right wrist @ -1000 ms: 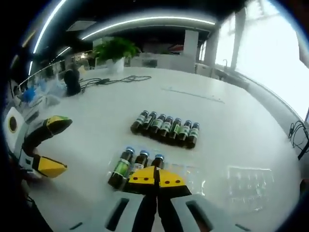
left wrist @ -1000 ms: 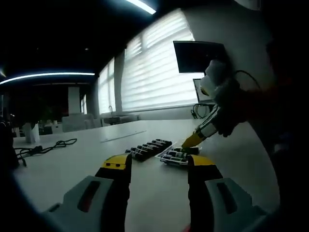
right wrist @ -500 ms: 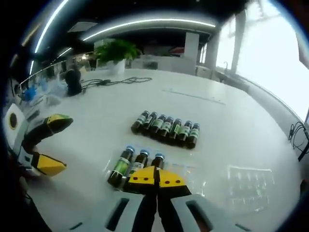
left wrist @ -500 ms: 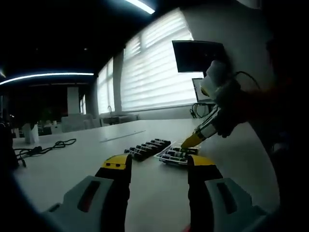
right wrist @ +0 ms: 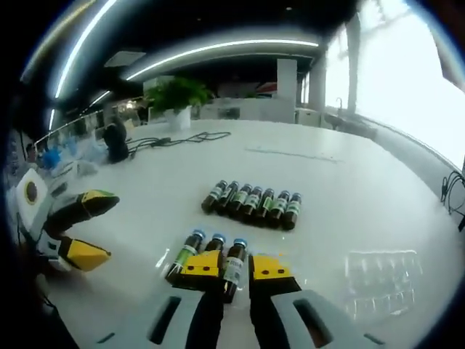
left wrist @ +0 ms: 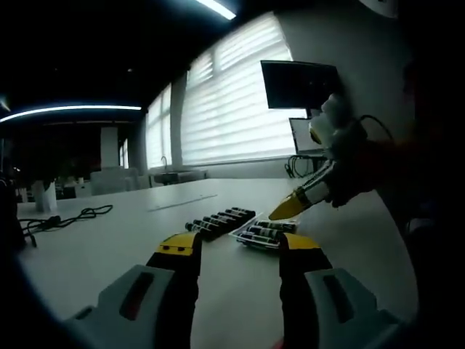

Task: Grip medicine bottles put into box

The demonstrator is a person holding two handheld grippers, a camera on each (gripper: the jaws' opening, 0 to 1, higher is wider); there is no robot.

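Three dark medicine bottles (right wrist: 211,251) with blue caps lie side by side in a clear plastic tray (right wrist: 296,258). Behind them, a row of several more bottles (right wrist: 251,202) lies on the white table. My right gripper (right wrist: 234,269) is open just above the tray, its yellow tips on either side of the rightmost tray bottle without touching it. My left gripper (left wrist: 236,243) is open and holds nothing, short of the bottle row (left wrist: 218,220) and the tray (left wrist: 261,234). The right gripper (left wrist: 287,209), held by a gloved hand, hangs over the tray. The left gripper (right wrist: 73,229) sits at the table's left.
A second clear plastic tray (right wrist: 381,280) lies to the right of the bottles. Black cables (right wrist: 182,137), a dark object (right wrist: 116,138) and a potted plant (right wrist: 176,91) stand at the far side. A dark monitor (left wrist: 298,83) hangs on the wall by the blinds.
My right gripper's jaws, shut before, have parted, and it has lifted slightly over the tray. The left gripper has hardly moved.
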